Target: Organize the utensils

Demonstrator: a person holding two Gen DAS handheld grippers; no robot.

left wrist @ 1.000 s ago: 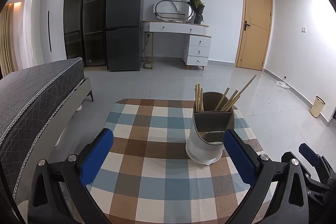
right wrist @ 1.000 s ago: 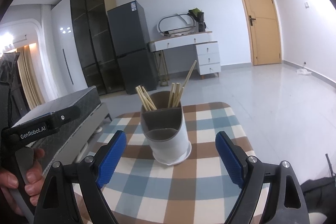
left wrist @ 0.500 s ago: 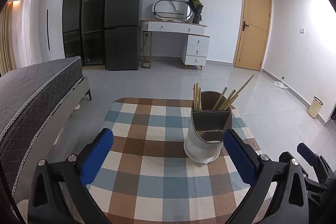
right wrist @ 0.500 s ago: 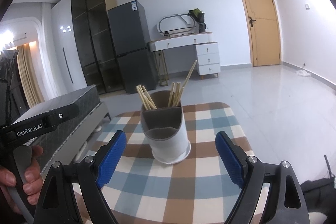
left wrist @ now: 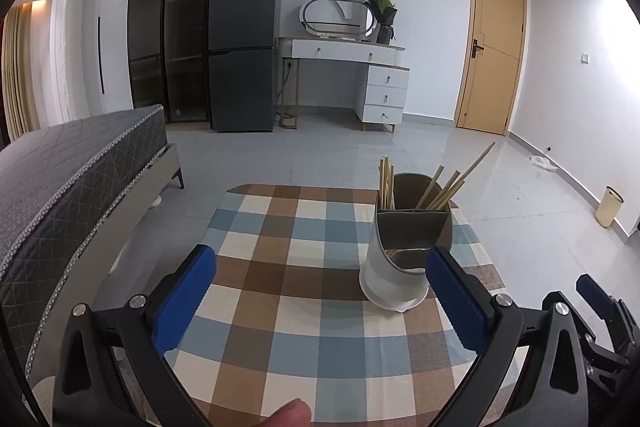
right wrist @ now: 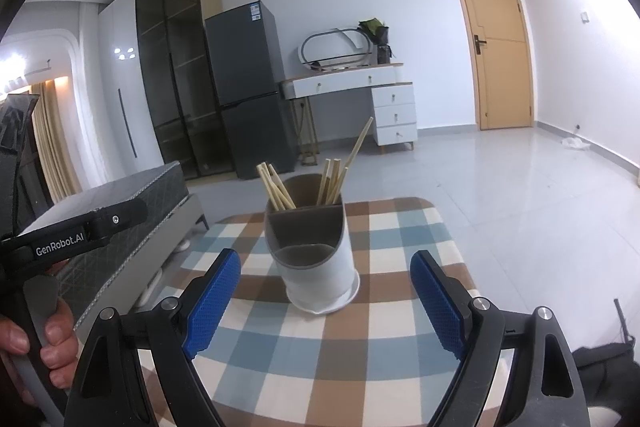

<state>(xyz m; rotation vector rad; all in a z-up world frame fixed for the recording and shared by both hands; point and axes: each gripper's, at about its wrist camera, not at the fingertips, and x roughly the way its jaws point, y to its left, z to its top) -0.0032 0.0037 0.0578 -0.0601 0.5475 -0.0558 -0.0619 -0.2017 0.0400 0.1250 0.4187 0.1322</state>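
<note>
Checked tablecloth (right wrist: 400, 379), holder in front of both my grippers.
My left gripper (left wrist: 320, 299) and right gripper (right wrist: 326, 303) gape wide, holding nothing; the grey-and-white utensil holder (right wrist: 316, 263) stands on the cloth with wooden chopsticks (right wrist: 276, 189) in its rear compartments. "GenRobot.AI" reads on the left handle (right wrist: 60, 239).

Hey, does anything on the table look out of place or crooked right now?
Mostly tidy. The holder stands upright on the checked cloth, chopsticks all inside. One chopstick sticks up higher than the rest and leans right. Nothing is spilled; both grippers are open and empty.
</note>
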